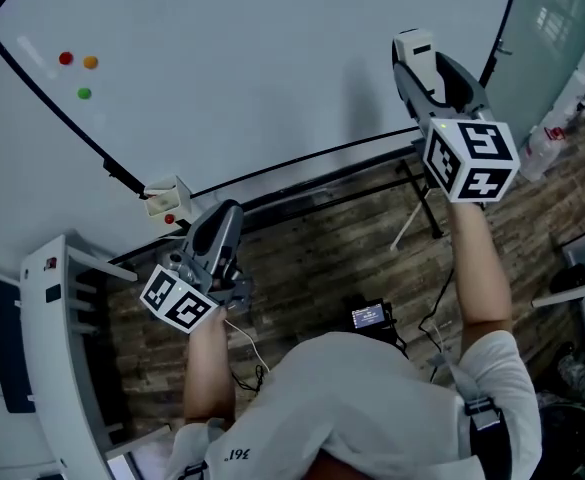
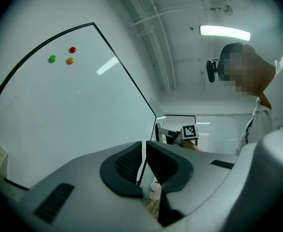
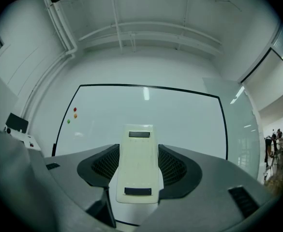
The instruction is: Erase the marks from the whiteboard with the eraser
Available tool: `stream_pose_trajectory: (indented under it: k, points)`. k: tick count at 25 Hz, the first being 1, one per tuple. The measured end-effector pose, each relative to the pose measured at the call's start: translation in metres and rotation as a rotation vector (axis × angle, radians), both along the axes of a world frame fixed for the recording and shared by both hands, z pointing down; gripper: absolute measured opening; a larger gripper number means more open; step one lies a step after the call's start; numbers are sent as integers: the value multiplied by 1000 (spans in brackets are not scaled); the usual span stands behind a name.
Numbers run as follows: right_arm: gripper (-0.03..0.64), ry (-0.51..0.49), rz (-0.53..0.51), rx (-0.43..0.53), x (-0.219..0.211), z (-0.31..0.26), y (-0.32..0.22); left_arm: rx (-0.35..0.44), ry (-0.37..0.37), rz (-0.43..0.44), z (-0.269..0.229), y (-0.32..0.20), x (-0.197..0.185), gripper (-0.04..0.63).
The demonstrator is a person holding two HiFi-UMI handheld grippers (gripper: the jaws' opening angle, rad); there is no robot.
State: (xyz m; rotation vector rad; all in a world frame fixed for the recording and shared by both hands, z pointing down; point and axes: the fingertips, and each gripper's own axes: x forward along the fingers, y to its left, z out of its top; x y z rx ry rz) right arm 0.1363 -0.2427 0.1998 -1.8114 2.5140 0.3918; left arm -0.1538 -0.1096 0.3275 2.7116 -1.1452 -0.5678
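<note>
Up at the whiteboard (image 1: 272,58) with the right gripper (image 1: 419,58), jaws clamped on the cream eraser (image 1: 413,44) by its long sides. Long axis in line with the jaws, far end aimed at the board's lower right area; touching or just short, cannot tell. Down low on the left, the left gripper (image 1: 215,240), jaws nearly together, only a thin slit, nothing in it. By the board's lower left rail, a small cream box (image 1: 165,198), contents not readable. Top left of the board: red magnet (image 1: 65,58), orange magnet (image 1: 90,62), green magnet (image 1: 84,93), close together.
</note>
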Motion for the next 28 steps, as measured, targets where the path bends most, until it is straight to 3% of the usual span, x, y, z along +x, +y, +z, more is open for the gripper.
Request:
stream_pose_trajectory:
  k: [18, 28]
  points:
    - [259, -35, -52, -179, -46, 110, 84, -55, 3, 95, 50, 57, 10, 32]
    - [259, -59, -133, -274, -42, 153, 96, -86, 23, 72, 66, 59, 30, 32]
